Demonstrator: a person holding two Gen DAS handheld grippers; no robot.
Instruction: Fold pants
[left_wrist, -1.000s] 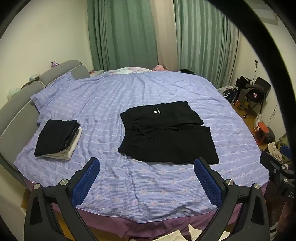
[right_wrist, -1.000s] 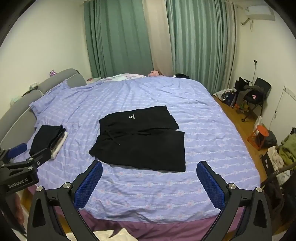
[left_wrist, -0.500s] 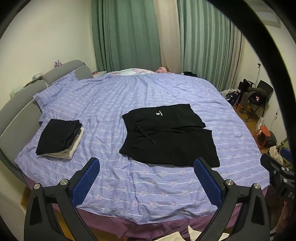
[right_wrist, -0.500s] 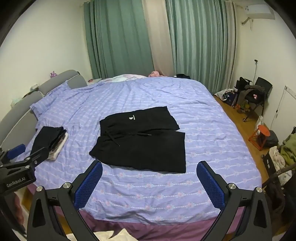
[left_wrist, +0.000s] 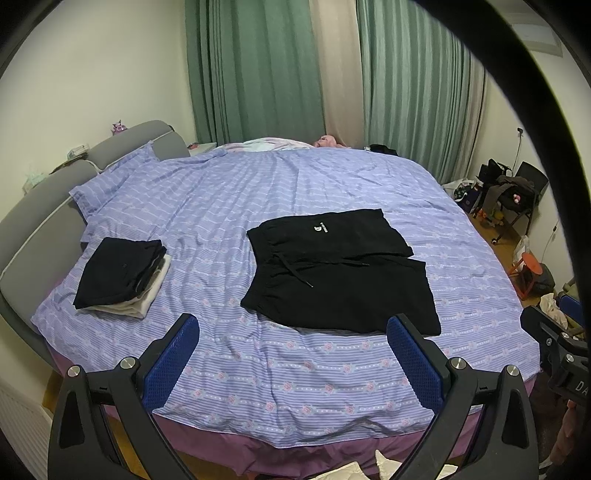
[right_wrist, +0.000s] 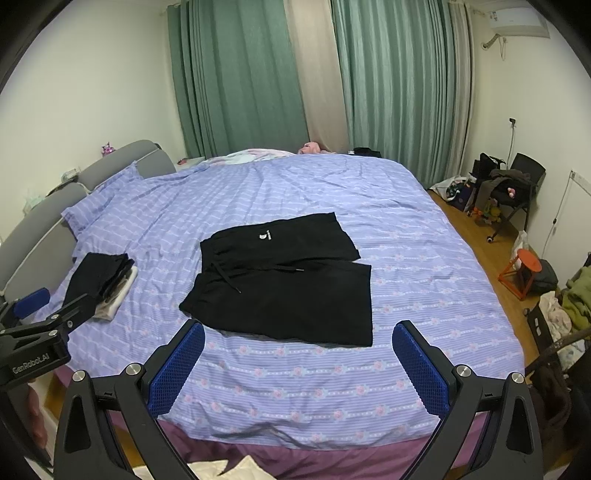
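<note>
We hold both grippers back over the near edge of the bed (left_wrist: 258, 398), well short of the pants (left_wrist: 340, 273). The left gripper (left_wrist: 291, 354) has its jaws spread wide with nothing between them, and the right gripper (right_wrist: 299, 362) stands just the same — wide and empty.

The pants lie flat in the middle of the bed, a black pair with short legs. The waistband sits at the left, its drawstring (left_wrist: 295, 267) trailing toward us, and the two leg hems point right. So the long axis runs left to right across our view, with one leg far and one near; the far leg carries a small white logo (left_wrist: 320, 228).

The step in hand, as we judge it, is the reach for a first fold. To do it well we should take the near edge at two points, one near the waist and one near the hem, pinch only the cloth and not the sheet, then lift both together and carry the near leg over the far one so the edges meet squarely.

A stack (left_wrist: 122, 273) of folded clothes sits at the left, well apart.
</note>
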